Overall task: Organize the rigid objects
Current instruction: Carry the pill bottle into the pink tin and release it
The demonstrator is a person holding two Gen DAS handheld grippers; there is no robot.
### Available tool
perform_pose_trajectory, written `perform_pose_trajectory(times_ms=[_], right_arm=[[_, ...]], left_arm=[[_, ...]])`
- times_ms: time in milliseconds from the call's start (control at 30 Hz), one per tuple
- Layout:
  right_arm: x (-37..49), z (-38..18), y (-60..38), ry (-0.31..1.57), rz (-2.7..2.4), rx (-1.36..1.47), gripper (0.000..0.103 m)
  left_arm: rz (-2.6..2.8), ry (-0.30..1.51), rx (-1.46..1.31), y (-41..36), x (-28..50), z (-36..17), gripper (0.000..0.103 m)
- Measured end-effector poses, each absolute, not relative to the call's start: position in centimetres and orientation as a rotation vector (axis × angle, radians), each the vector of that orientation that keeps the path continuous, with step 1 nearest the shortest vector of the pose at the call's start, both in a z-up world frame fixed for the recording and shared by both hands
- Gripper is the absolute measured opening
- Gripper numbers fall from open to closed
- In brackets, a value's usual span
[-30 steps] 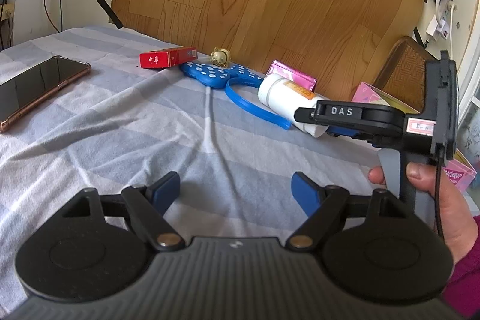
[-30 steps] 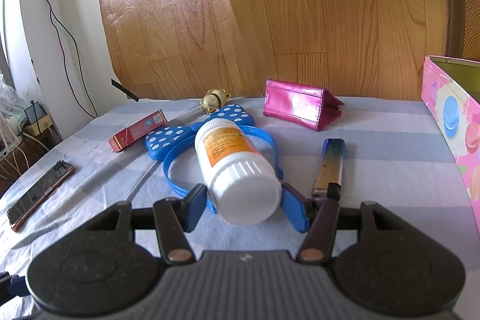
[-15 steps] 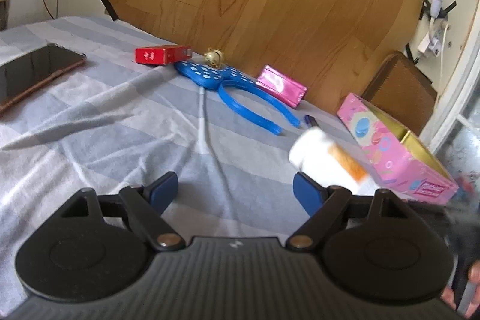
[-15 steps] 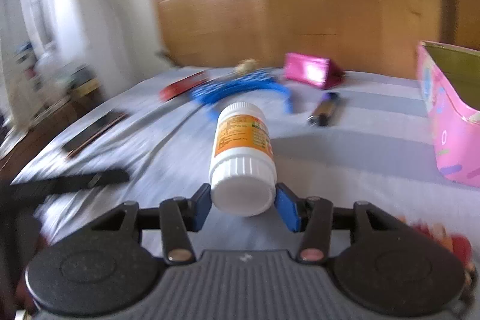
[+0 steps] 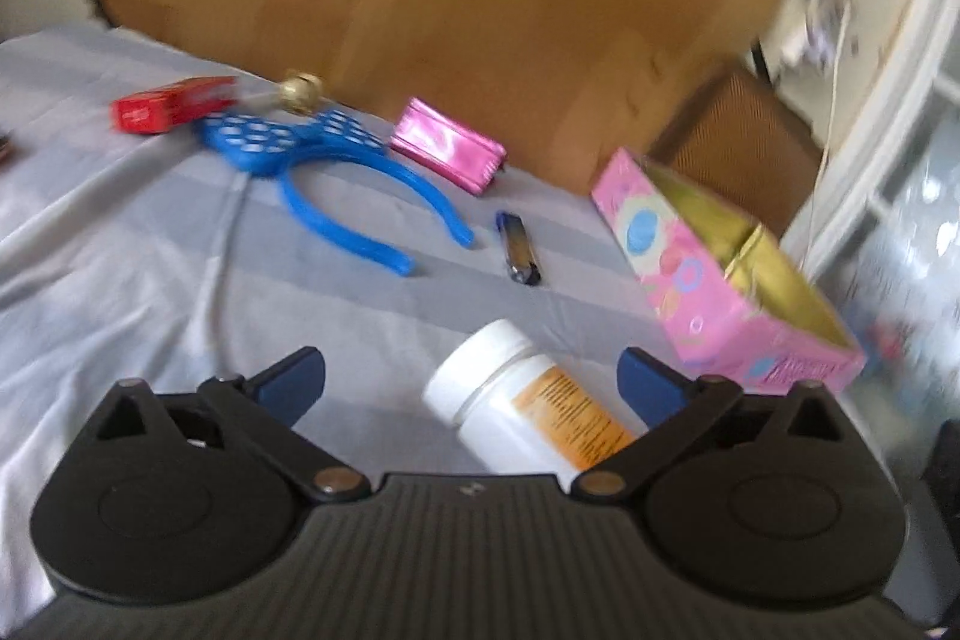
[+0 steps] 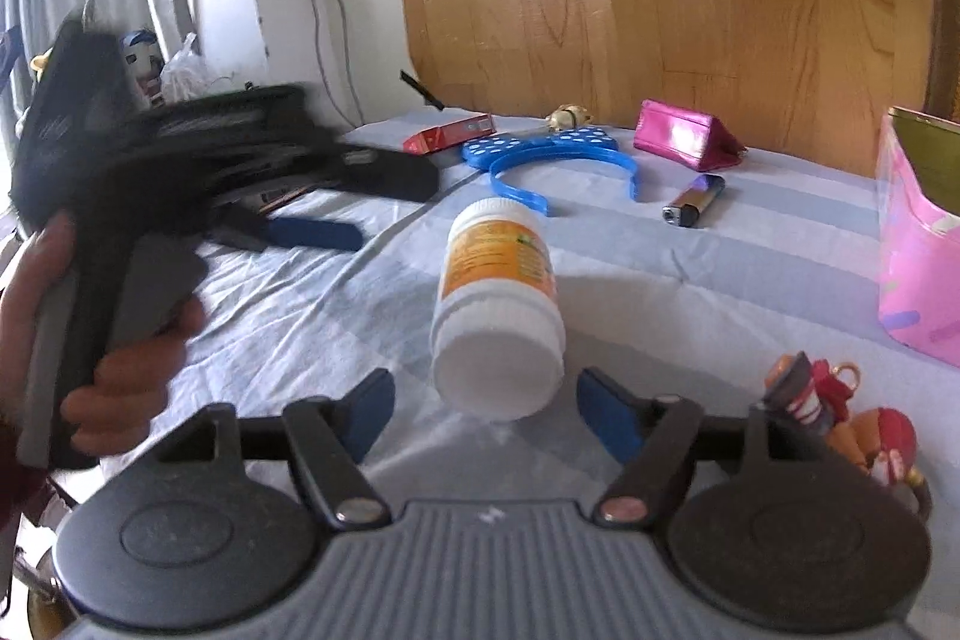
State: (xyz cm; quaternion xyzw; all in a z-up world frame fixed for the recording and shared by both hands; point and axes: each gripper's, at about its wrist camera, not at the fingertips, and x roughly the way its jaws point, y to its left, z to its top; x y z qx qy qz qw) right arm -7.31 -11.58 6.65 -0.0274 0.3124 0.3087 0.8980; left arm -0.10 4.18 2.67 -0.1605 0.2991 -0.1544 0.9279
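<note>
A bed covered by a grey-and-blue striped sheet [image 5: 150, 232] bore a white pill bottle [image 6: 495, 304] on its side, a blue polka-dot headband [image 5: 336, 172], a lighter [image 5: 521, 256], a pink pouch [image 5: 447, 151], a red cigarette pack [image 5: 171, 106], an open pink box [image 5: 702, 280], and a small figurine [image 6: 840, 418].

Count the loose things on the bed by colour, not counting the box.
Red: 1, pack
Blue: 2, headband, lighter
Pink: 1, purse
White: 1, bottle
Gold: 1, bell
Multicoloured: 1, figurine
Total: 7
</note>
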Motion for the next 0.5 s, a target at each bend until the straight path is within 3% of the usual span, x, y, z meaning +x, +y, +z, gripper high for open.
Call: perform_pose_trajectory(times_ms=[67, 100, 133, 400, 500], right_arm=[[-6.8, 6.4, -11.2, 0.657, 0.647, -0.084, 0.067], [-6.6, 6.2, -11.1, 0.663, 0.649, -0.093, 0.064], [-6.5, 6.0, -11.2, 0.652, 0.64, -0.102, 0.049], [-7.8, 7.8, -14.2, 0.53, 0.639, -0.058, 0.048], [-7.9, 9.8, -16.9, 0.434, 0.577, -0.034, 0.048]], left_arm=[[-0.362, 0.641, -0.313, 3.3, 0.6, 1.9, 0.102], [-0.396, 0.668, -0.306, 2.8, 0.8, 1.3, 0.089], [-0.421, 0.689, -0.302, 2.4, 0.9, 0.8, 0.09], [-0.43, 0.602, -0.355, 0.1, -0.2, 3.8, 0.089], [-0.531, 0.569, -0.332, -3.2, 1.2, 6.6, 0.083]])
